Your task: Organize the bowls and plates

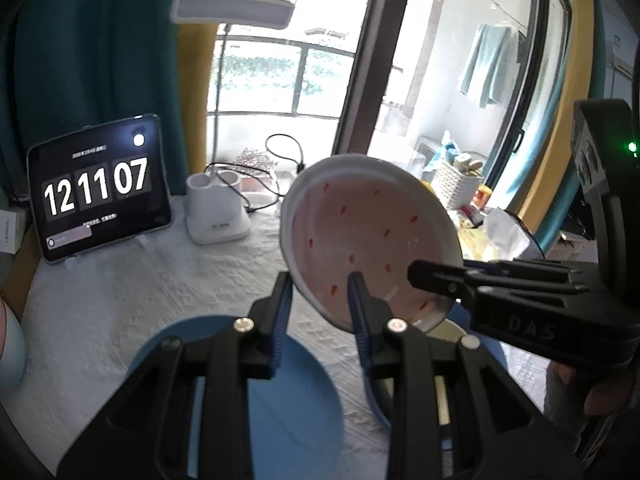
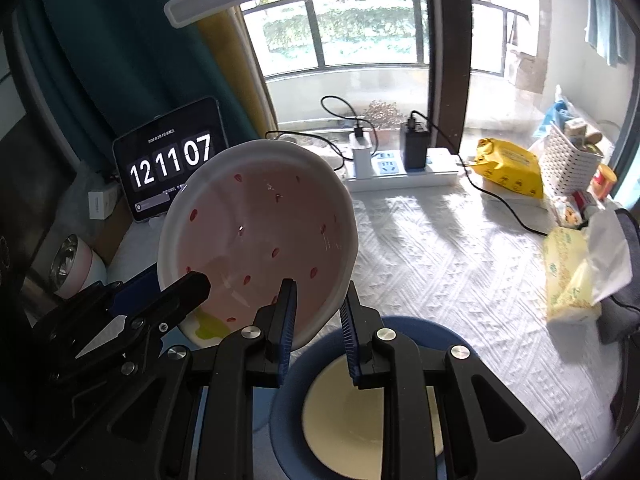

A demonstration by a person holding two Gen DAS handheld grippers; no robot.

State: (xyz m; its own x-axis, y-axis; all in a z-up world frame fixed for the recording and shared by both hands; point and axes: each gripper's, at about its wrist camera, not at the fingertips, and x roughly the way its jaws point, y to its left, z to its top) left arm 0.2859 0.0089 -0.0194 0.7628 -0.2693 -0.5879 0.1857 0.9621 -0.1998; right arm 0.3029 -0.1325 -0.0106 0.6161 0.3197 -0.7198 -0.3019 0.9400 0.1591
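A tablet [image 1: 102, 188] showing a clock leans at the far left corner of the table [image 1: 160, 276], with a white lamp base [image 1: 218, 210] just to its right. On the near part of the cloth lies a blue plate [image 1: 288, 392]. Above it the left gripper [image 1: 320, 292] has its fingers [image 1: 356, 300] narrowed onto the lower left rim of a pink bowl [image 1: 360, 232] with red spots, one finger outside the wall and one inside. The bowl is lifted clear of the table and tilted, its opening towards the cameras. The right gripper [image 2: 318, 306] pinches the bowl's [image 2: 260, 224] lower right rim the same way, its fingers [image 2: 288, 308] close together around the wall. Under it a cream bowl [image 2: 360, 412] sits in a blue dish [image 2: 432, 332] near the front edge. Further right, a power strip [image 2: 404, 170] lies along the far edge; a yellow pack [image 2: 510, 170] and a white basket [image 2: 568, 168] sit towards the far right corner.
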